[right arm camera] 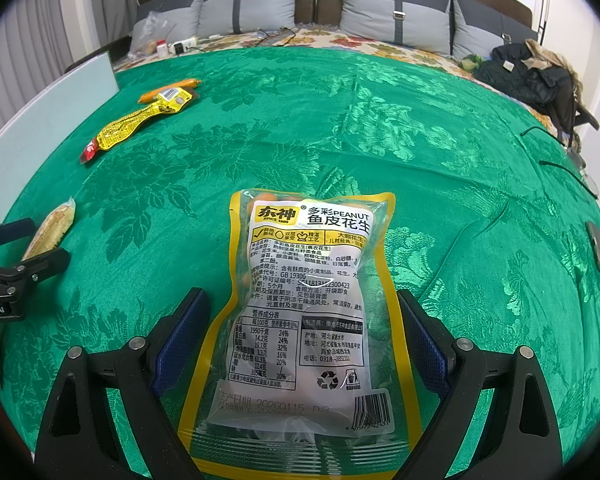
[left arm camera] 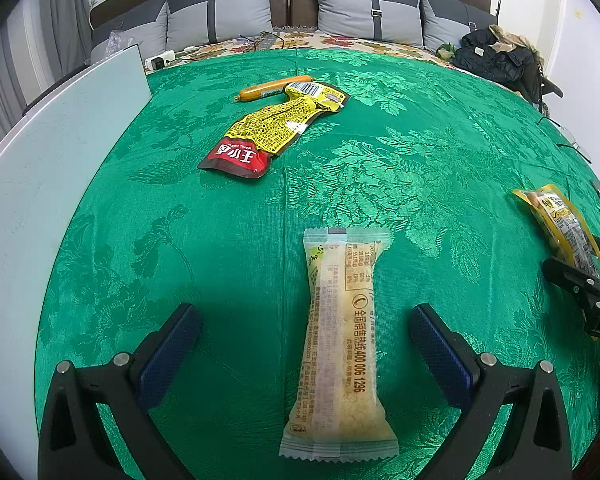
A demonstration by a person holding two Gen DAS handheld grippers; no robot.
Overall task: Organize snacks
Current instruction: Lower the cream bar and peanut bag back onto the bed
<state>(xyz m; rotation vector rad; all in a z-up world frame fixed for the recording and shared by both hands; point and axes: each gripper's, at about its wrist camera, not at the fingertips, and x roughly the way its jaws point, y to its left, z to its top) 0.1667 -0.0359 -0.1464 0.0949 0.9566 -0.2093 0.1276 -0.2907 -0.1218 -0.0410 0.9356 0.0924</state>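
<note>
Green tabletop seen with four snacks scattered; none grouped yet, task judged barely begun.
Peanut bag laid flat between spread fingers of right tool; tool open, bag not gripped.
Pale bar laid between fingers of left tool; tool open, wide of wrapper.
Yellow pouch and sausage left touching, far side, untouched.

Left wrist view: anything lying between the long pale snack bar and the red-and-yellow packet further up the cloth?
Nothing. In the left wrist view, only bare green tablecloth separates the snack bar from the red-and-yellow packet; the sausage lies beyond the packet.
</note>
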